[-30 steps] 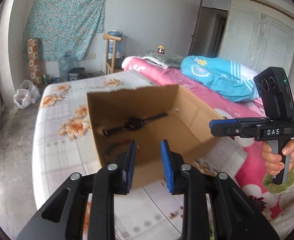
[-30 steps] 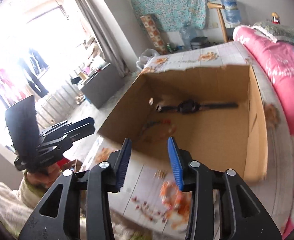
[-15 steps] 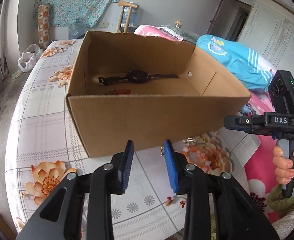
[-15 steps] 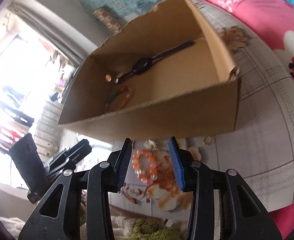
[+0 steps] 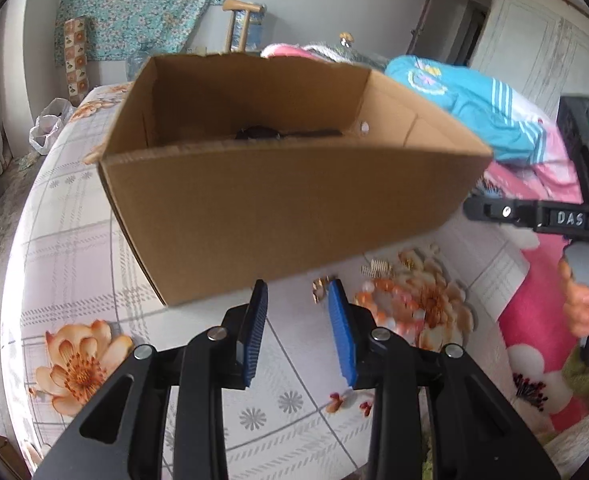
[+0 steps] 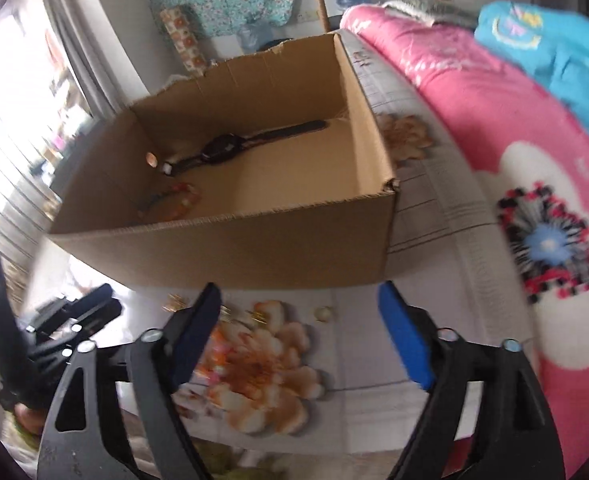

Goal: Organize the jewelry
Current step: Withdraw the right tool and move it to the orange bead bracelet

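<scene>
An open cardboard box stands on the flowered bed sheet. Inside lie a black watch and a beaded bracelet. In front of the box an orange-and-white beaded bracelet, gold pieces and a small ring lie on the sheet. My left gripper hovers low over the sheet just left of them, jaws narrowly apart, nothing between. My right gripper is opening wide above the flower print, empty; in the left wrist view it shows at the right edge.
A pink quilt and a blue garment lie to the right of the box. A chair, water bottles and a patterned cloth on the wall stand behind. The bed's left edge drops to the floor.
Both grippers have sunk toward the sheet in front of the box, so the box's near wall now fills the left view. The right gripper's jaws have spread wide.
</scene>
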`<action>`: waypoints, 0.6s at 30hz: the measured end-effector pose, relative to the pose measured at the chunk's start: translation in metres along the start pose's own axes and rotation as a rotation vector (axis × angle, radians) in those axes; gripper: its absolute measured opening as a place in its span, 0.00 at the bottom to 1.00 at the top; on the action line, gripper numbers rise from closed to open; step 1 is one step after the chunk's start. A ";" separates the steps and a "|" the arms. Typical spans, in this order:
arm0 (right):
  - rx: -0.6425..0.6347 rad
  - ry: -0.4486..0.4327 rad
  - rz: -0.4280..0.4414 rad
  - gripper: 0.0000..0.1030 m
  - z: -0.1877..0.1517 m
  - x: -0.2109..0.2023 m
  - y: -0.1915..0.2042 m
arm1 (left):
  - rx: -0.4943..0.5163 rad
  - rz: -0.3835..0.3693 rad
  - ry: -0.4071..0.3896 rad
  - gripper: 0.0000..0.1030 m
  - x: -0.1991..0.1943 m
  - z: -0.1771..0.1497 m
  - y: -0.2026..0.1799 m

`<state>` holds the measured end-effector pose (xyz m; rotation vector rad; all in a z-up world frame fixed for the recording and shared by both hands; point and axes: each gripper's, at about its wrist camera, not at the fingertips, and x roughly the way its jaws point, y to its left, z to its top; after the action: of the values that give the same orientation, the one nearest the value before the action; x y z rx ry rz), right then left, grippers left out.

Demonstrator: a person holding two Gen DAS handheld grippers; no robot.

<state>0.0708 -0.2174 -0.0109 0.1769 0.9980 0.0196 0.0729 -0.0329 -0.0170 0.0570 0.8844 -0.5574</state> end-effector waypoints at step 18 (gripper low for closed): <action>-0.192 -0.159 -0.095 0.91 -0.033 -0.030 0.021 | -0.082 0.132 0.032 0.34 -0.003 -0.025 0.031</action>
<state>0.0280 -0.1950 0.0002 -0.0449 0.8398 0.0142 0.0686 0.0020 -0.0361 0.0496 0.9263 -0.3978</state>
